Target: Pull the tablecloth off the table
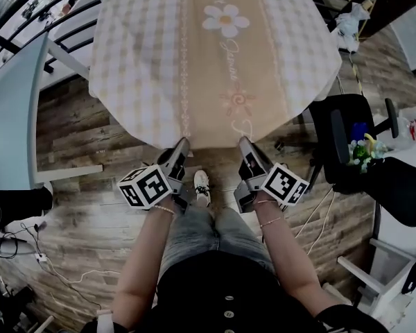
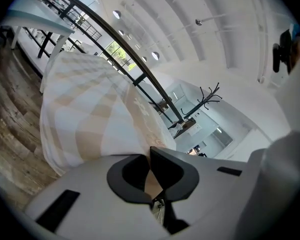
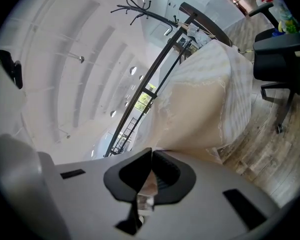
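A beige and white checked tablecloth (image 1: 215,54) with a daisy print covers the table ahead of me, its near hem hanging over the edge. My left gripper (image 1: 182,146) is shut on that hem, left of the middle. My right gripper (image 1: 243,144) is shut on the hem a little to the right. In the left gripper view the tablecloth (image 2: 90,124) runs from the closed jaws up over the table. The right gripper view shows the same cloth (image 3: 200,109) pinched between its jaws and stretching away.
A black office chair (image 1: 353,151) stands close on the right with bottles beside it. A pale table (image 1: 10,109) sits at the left. A black railing (image 1: 28,26) runs behind the table. Cables (image 1: 48,262) lie on the wood floor. My shoe (image 1: 202,186) is under the hem.
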Demonstrator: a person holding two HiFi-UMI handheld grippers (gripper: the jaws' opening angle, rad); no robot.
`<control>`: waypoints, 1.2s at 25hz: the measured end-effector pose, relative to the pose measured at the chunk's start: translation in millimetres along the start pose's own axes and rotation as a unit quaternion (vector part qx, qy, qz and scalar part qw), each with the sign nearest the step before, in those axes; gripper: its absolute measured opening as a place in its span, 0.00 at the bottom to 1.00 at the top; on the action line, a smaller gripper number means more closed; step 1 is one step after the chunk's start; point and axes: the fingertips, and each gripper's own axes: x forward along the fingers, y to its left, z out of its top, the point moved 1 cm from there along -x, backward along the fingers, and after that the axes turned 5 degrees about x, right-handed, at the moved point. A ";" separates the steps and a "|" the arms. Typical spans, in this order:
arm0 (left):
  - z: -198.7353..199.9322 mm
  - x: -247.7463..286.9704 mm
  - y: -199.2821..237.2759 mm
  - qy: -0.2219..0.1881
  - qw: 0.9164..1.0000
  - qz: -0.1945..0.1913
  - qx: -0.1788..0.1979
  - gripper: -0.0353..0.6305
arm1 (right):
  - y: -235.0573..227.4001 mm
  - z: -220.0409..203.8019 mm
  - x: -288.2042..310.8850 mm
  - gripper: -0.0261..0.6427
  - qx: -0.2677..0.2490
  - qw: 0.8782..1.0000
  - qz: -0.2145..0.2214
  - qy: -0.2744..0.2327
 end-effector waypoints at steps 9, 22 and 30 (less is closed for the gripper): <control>-38.2 -51.1 -42.5 -0.030 0.999 0.017 0.009 0.08 | 13.0 -20.3 -67.4 0.08 -0.018 0.999 0.024 0.016; -99.7 -118.0 -109.7 -0.064 0.997 0.012 0.031 0.08 | 27.6 -41.6 -167.7 0.08 -0.035 0.997 0.063 0.005; -128.0 -151.6 -154.8 -0.074 0.996 0.005 0.057 0.08 | 34.6 -51.5 -228.2 0.08 -0.041 0.996 0.085 0.000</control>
